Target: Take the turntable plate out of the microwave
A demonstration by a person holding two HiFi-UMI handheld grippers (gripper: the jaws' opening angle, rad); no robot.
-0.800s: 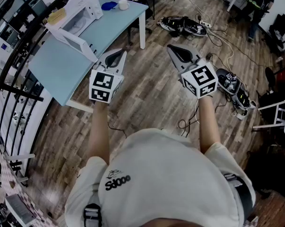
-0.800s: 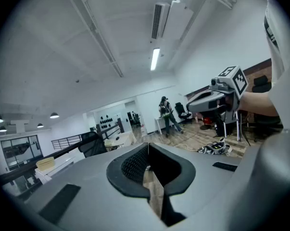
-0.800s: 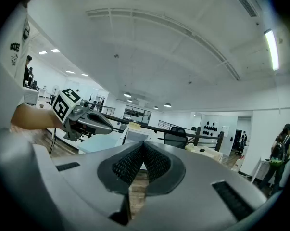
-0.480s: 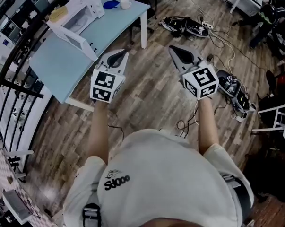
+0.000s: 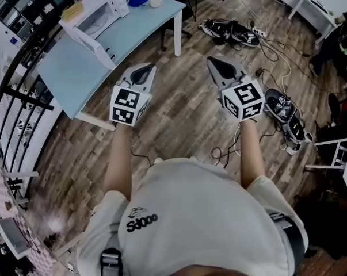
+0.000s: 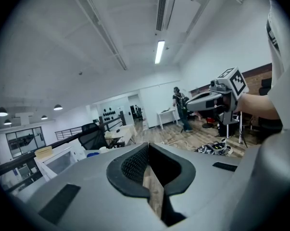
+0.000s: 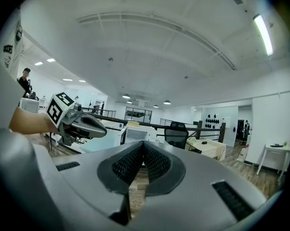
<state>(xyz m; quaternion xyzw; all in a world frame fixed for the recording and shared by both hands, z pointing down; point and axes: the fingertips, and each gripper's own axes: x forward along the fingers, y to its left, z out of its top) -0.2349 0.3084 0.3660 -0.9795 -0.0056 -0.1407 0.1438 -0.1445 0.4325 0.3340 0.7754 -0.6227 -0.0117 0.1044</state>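
The turntable plate cannot be made out; it is probably inside the microwave point(image 5: 95, 16), which stands door open on the pale blue table point(image 5: 75, 79) at eleven o'clock, well apart from both claws. The left claw point(image 5: 143, 69) and right claw point(image 5: 219, 66) are each closed on nothing and held side by side over the wood floor point(image 5: 179, 114), likely because no reach has begun. Compared with the earlier frames, both keep the same pose, and only the head view has shifted slightly.

One microwave point(image 5: 95, 17), one table point(image 5: 75, 73), one cup point(image 5: 155, 2), one blue dish point(image 5: 136, 0), and two tools: left tool point(image 5: 146, 67), right tool point(image 5: 213, 61).
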